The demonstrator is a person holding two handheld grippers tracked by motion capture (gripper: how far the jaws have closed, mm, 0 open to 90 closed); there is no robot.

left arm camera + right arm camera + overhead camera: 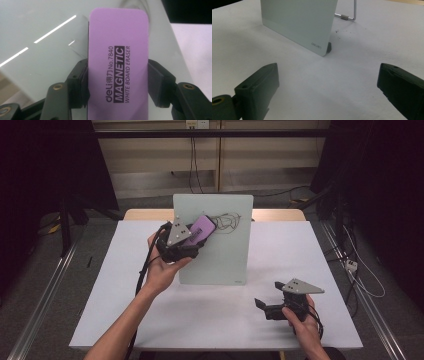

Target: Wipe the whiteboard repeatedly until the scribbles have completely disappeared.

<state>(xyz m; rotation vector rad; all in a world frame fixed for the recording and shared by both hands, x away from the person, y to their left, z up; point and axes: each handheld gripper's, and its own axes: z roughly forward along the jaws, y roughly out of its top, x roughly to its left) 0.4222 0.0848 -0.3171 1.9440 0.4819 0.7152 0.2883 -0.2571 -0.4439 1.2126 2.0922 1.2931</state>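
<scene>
High view: my left gripper [196, 241] clamps the purple eraser [202, 230] by its long sides and holds it against the upper left part of the whiteboard [220, 255], which stands propped near the far edge of the table [125, 310]. Dark scribbles [231, 222] sit just to the eraser's right, near the board's top edge. My right gripper [267, 302] rests low near the table's near right corner, well apart from the board, its jaws spread wide with nothing between them.

Left gripper view: the pads meet the eraser [117, 65] at about mid-length on either side, label facing the camera, glossy board [45, 57] behind it.

Right gripper view: the board's lower corner [319, 47] rests on a small foot; a wire stand [352, 15] props it from behind.

I judge the step to be wiping away the scribbles. To do it well, I should keep the felt face flat on the board, press lightly so the stand does not tip or skid, and sweep toward the marks. My free gripper could steady the board's lower edge.
</scene>
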